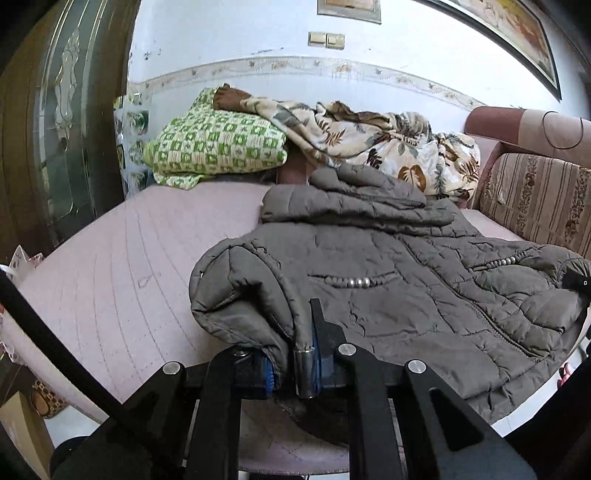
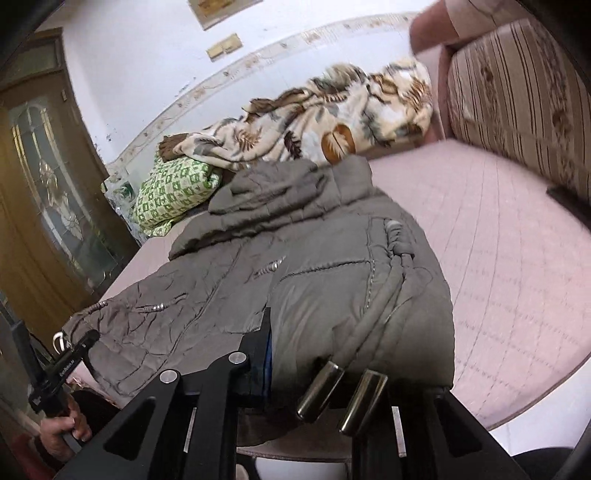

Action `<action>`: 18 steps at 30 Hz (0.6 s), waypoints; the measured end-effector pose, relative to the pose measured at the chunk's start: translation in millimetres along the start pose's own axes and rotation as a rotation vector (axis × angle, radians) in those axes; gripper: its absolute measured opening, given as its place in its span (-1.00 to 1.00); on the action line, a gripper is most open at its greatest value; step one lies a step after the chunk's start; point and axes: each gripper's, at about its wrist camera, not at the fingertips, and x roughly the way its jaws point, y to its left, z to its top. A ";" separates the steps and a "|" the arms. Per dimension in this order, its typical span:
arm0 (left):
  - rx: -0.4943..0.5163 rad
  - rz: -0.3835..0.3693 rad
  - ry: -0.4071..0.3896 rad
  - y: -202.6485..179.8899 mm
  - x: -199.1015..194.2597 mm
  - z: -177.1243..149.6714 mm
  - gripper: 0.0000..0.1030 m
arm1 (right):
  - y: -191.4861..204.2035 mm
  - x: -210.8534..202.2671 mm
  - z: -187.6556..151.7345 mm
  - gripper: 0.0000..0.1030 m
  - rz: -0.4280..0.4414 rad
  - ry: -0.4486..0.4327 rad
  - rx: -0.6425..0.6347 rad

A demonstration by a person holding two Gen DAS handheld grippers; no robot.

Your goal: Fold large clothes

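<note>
A line of small white lettering runs along the black crossbar of the left gripper (image 2: 70, 360) in the right wrist view, too blurred to read. The framed picture (image 1: 349, 8) on the wall carries no legible print.

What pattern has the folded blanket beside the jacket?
Green and cream checks on the blanket, clearest in the left wrist view.

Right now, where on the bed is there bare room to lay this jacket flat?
Two free patches of pink mattress: one between the jacket and the door, below the green checked blanket; a wider one between the jacket and the striped headboard. The far end is crowded by the leaf-print blanket.
</note>
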 end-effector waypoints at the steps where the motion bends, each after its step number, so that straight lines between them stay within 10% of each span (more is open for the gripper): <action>1: -0.002 0.003 -0.004 0.1 -1.2 1.7 -0.72 | 2.6 -2.0 0.8 -0.60 -0.007 -0.006 -0.017; 18: -0.055 -0.036 -0.122 18.5 -75.8 34.0 -0.72 | 40.1 -81.0 29.5 -0.60 0.049 -0.107 -0.127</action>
